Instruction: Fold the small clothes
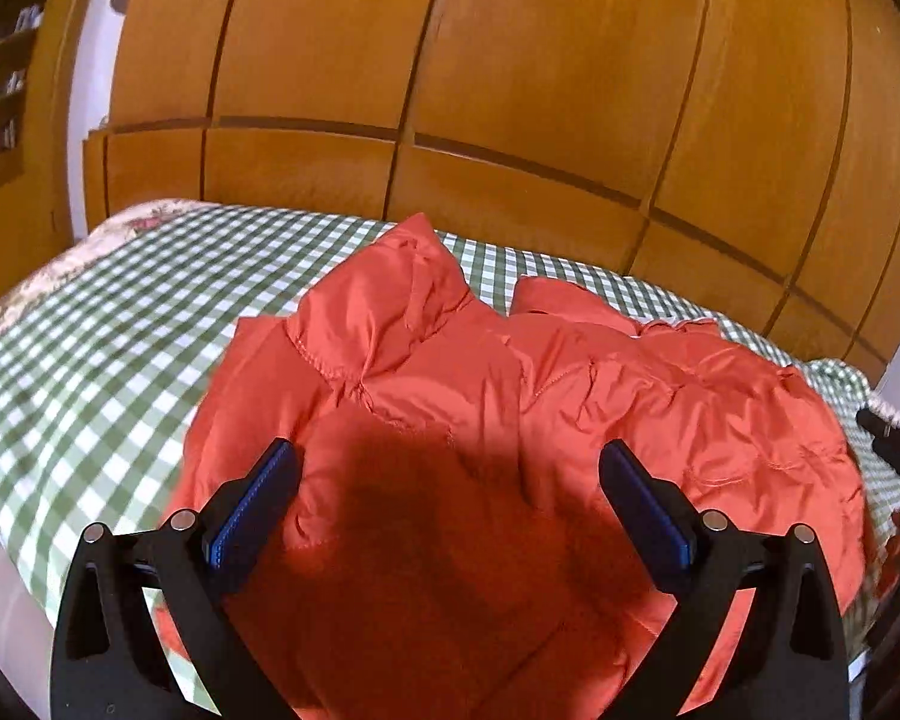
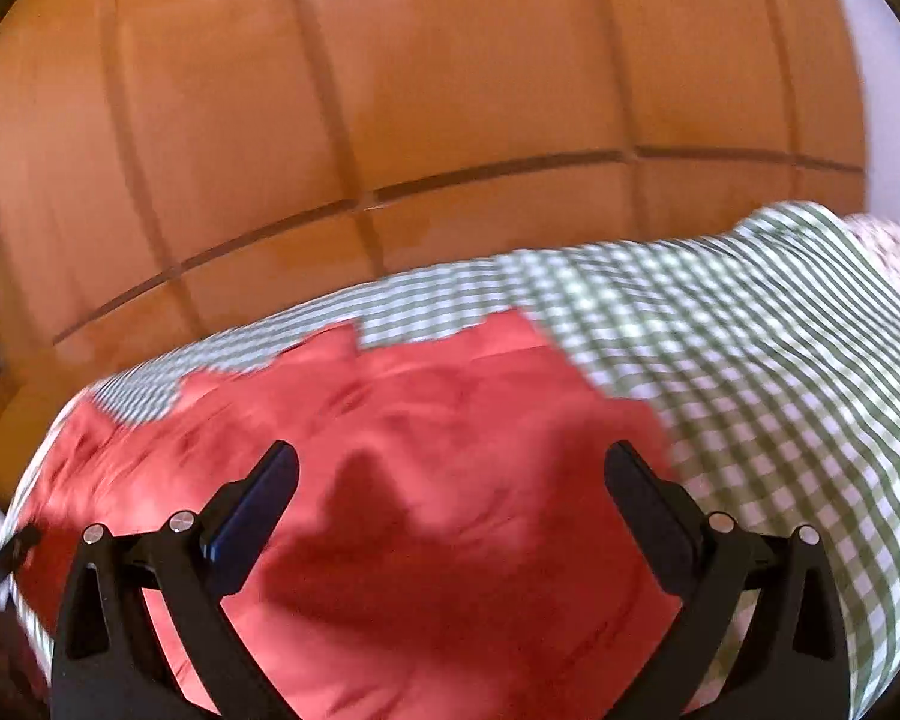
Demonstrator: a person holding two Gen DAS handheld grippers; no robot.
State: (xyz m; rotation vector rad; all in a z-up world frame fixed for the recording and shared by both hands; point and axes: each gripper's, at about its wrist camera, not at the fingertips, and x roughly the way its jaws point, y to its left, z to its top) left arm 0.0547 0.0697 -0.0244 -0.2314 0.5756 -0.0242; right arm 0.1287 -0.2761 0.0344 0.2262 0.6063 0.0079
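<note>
A puffy orange jacket (image 1: 510,420) lies spread out on a bed with a green checked cover (image 1: 120,330), in front of a big wooden wardrobe (image 1: 450,90). The left gripper (image 1: 450,480) hangs over the near part of the jacket with its two fingers spread wide and nothing between them. The right gripper (image 2: 450,480) is also spread wide and empty above the jacket (image 2: 420,420); its view is blurry. The step looks like picking an edge to start a fold. To do it well, each gripper should go low to a near edge, pinch just one layer, and lift both sides evenly, since the puffy cloth may slip or bunch.
</note>
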